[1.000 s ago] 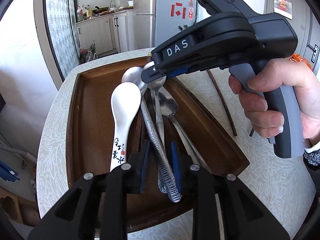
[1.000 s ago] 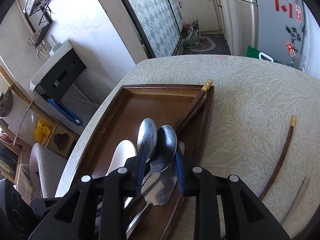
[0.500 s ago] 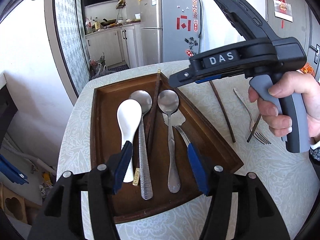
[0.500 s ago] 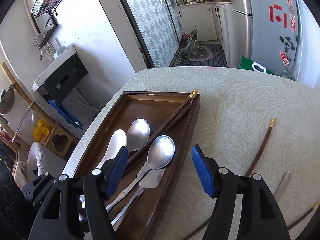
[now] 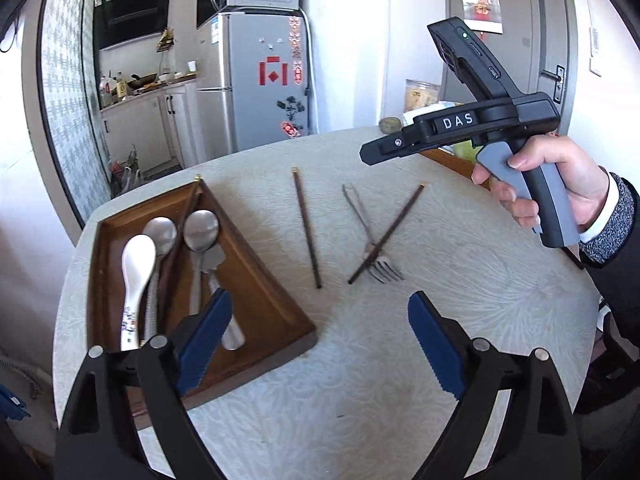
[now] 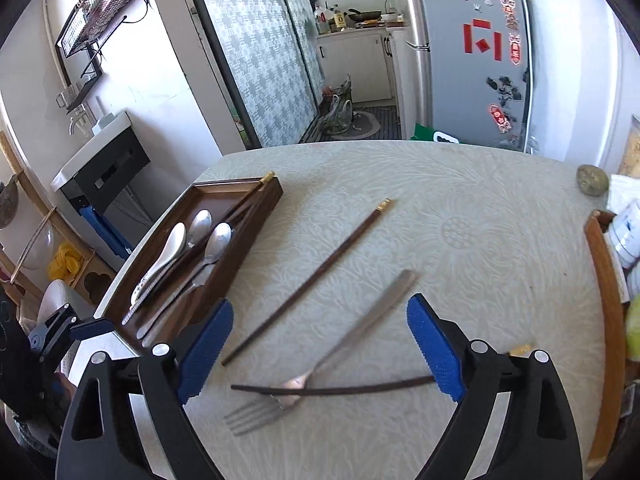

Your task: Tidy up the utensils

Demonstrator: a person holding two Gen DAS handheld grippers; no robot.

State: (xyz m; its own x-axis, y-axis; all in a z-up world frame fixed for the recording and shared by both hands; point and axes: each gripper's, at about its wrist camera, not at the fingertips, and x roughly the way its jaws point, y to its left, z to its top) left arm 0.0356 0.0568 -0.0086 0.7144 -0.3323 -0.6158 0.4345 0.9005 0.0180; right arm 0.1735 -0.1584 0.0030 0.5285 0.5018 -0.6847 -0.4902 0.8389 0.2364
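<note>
A brown wooden tray (image 5: 276, 320) (image 6: 256, 216) sits at the table's left edge. It holds a white ceramic spoon (image 5: 136, 280) (image 6: 164, 258), two metal spoons (image 5: 200, 232), a metal server and one dark chopstick (image 5: 188, 216). On the table lie a dark chopstick (image 5: 307, 228) (image 6: 308, 280), a metal fork (image 5: 372, 240) (image 6: 320, 364) and a second chopstick (image 5: 386, 234) (image 6: 332, 390) crossing the fork. My left gripper (image 5: 320, 344) is open and empty, above the tray's near corner. My right gripper (image 6: 318, 350) (image 5: 366, 154) is open and empty, above the fork.
The round table has a pale patterned cloth (image 5: 460, 280). A second wooden tray (image 6: 608, 300) with containers stands at the right edge, a stone (image 6: 592, 181) near it. A fridge (image 5: 260, 80) and kitchen door lie beyond.
Both grippers have opened and let go of the spoons in the tray. Both pulled back and up, and swung right toward the loose chopsticks and fork.
</note>
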